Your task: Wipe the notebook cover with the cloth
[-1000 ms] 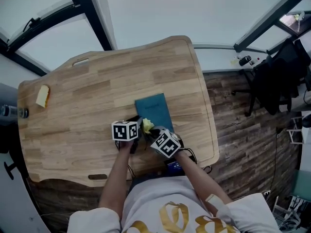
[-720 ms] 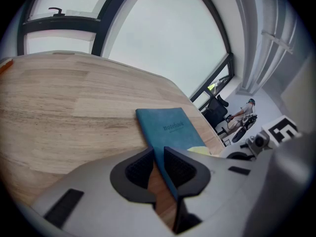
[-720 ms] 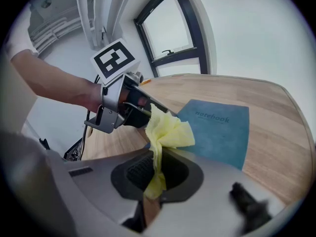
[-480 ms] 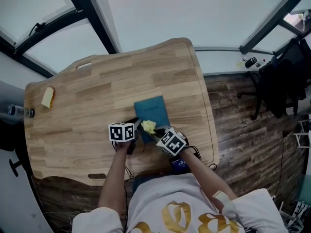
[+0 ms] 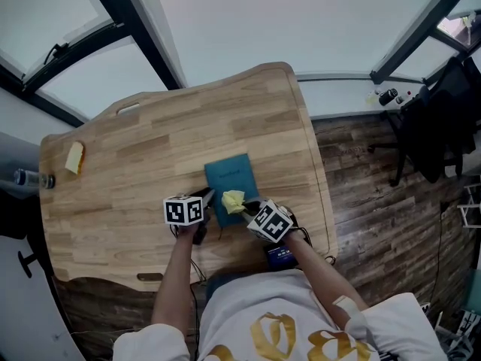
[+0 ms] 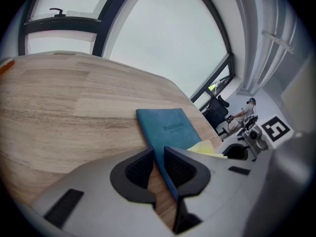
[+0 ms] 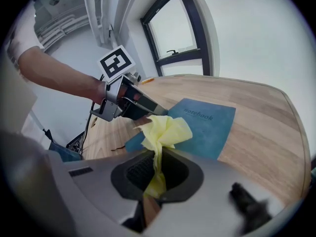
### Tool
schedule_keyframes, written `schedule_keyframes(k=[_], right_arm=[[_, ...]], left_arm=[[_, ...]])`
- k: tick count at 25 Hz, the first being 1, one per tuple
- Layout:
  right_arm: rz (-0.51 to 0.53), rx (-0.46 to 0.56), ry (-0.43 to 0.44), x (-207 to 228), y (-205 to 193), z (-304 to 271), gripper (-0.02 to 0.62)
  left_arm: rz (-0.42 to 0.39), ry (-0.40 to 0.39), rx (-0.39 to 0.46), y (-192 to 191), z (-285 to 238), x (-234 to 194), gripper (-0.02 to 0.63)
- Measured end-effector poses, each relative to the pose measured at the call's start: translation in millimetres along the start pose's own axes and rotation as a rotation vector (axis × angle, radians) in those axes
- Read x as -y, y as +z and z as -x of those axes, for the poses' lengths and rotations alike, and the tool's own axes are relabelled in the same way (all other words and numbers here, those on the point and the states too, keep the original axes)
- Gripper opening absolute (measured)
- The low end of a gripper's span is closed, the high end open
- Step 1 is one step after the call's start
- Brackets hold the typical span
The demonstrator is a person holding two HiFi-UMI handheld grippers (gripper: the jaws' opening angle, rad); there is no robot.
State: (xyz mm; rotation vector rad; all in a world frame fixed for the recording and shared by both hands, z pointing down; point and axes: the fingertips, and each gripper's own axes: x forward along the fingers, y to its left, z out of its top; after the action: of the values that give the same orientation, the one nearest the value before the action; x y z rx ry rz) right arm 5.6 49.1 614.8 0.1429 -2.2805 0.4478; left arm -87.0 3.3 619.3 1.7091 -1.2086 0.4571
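Your right tool [image 7: 154, 158], shut on the cloth [image 7: 166, 129], is at the near end of the notebook [image 5: 234, 173], whose long axis runs away from you across the surface [image 5: 128, 179]. Your left tool [image 6: 158, 153], jaws narrowly apart, straddles the notebook's near left edge.

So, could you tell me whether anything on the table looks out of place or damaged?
Nothing looks spilled or damaged. The teal notebook lies closed and flat on the wooden table. The only oddity: the yellow cloth is pinched in the right gripper as a crumpled tuft, not a flat pad.
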Motion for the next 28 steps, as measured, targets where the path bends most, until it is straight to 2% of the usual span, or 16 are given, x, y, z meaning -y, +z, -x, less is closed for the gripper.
schedule_keyframes(k=[14, 20, 28], right_arm=[[-0.007, -0.006, -0.049, 19, -10, 16, 0.037], [0.022, -0.024, -0.055, 21, -8, 14, 0.037], [0.004, -0.007, -0.046, 27, -3, 10, 0.037]], left_arm=[[-0.002, 0.000, -0.001, 1, -1, 0, 0.075], [0.005, -0.004, -0.005, 1, 0, 0, 0.075], [0.007, -0.008, -0.007, 1, 0, 0, 0.075]])
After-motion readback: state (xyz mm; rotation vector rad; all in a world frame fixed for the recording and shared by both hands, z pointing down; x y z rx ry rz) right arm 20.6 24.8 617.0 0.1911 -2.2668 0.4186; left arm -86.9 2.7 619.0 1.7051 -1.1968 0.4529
